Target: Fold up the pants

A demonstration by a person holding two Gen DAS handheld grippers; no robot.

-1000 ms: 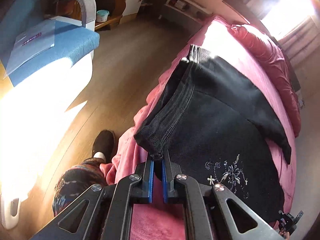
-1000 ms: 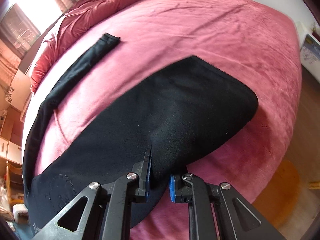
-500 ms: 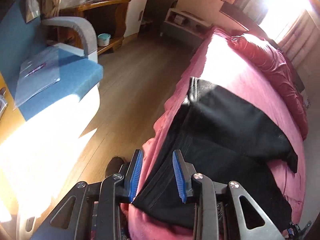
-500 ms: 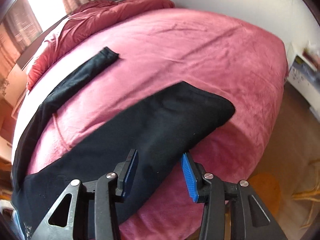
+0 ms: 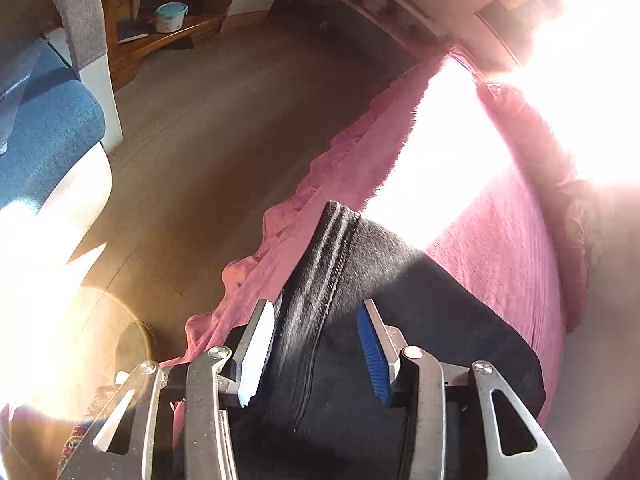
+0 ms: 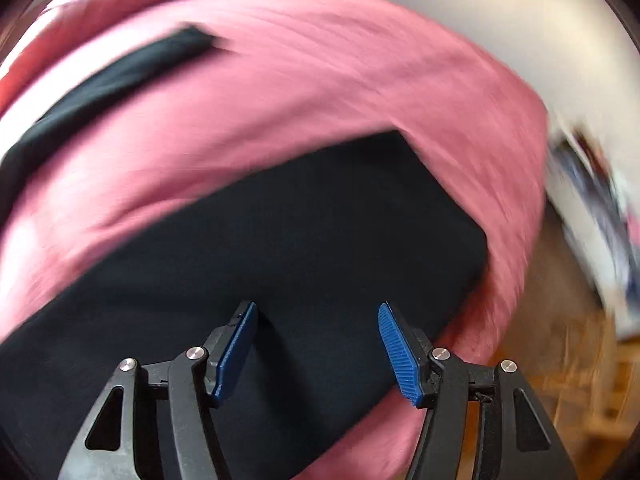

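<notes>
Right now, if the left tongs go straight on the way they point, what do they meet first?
Most likely the black pants on the pink bedspread. The left tongs point down at the stitched seam; their jaws are opening with the fabric below the gap, not gripped. Depth is hard to judge.

Bed (image 6: 360, 80) under a pink plush blanket (image 5: 500, 248) draping over its edge toward the wood floor (image 5: 208, 160); black pants (image 6: 280, 240) spread flat directly on it, one leg stretching away.
</notes>
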